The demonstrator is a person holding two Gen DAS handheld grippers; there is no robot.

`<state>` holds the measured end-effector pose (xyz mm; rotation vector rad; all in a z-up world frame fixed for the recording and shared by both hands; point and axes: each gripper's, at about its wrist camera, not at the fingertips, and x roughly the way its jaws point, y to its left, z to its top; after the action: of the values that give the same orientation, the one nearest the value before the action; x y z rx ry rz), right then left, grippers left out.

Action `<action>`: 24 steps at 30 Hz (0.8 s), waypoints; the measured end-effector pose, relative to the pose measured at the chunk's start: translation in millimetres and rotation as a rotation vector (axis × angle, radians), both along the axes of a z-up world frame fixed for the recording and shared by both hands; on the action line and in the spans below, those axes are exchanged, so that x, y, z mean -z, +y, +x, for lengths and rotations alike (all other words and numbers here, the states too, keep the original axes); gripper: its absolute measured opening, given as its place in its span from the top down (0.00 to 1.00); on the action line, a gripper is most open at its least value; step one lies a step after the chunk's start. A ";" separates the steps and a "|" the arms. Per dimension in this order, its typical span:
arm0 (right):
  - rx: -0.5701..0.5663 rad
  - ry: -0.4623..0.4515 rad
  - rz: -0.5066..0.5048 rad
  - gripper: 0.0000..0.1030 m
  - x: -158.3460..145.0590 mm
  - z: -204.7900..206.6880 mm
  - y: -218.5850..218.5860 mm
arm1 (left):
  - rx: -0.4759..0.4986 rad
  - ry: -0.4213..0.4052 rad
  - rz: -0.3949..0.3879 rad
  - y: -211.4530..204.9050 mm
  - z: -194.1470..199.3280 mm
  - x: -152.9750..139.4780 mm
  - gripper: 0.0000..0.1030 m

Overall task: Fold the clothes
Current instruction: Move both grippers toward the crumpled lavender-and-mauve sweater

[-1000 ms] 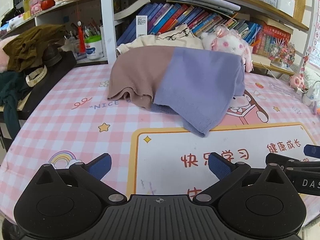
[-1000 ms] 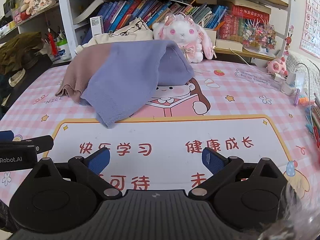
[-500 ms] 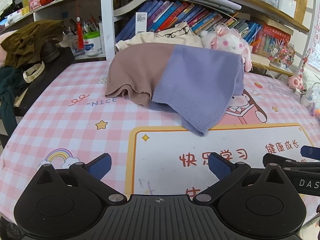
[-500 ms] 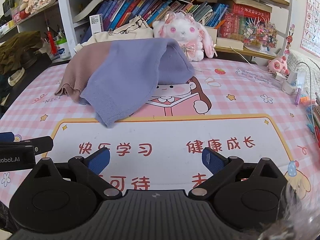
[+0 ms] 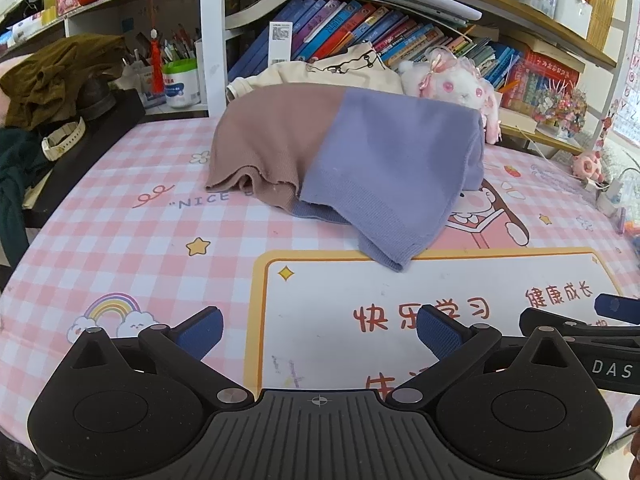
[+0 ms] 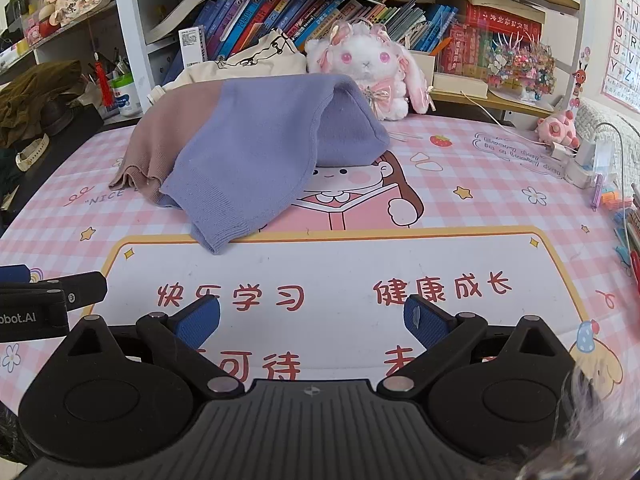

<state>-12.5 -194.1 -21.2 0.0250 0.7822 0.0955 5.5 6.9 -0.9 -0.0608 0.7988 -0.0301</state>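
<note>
Purple-brown sweater [image 5: 352, 156] heaped mid-surface, draped over the cream top [image 5: 328, 72]. Left gripper [image 5: 320, 330] and right gripper [image 6: 312, 318]: jaws wide, empty, well short. Risk: a pinch grabs both layers.

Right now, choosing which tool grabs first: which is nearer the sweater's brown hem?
Left. The left tool faces the brown hem almost squarely; the right tool sits farther right.

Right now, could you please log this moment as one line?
stage: pre-grasp | left tool: open, empty | right tool: open, empty | sweater: unfolded, heaped on table
</note>
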 end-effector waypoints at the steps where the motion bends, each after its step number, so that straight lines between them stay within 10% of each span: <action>1: 0.000 0.001 0.000 0.03 -0.2 0.1 0.0 | 0.000 -0.001 0.002 -0.1 -0.1 -0.2 0.00; 24: -0.001 0.008 0.002 0.03 2.5 -0.1 0.7 | 0.008 -0.001 -0.004 -0.2 2.5 1.5 0.00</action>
<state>-12.6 -193.4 -23.7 0.0265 0.7901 0.0968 8.0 6.7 -2.4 -0.0610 0.7985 -0.0388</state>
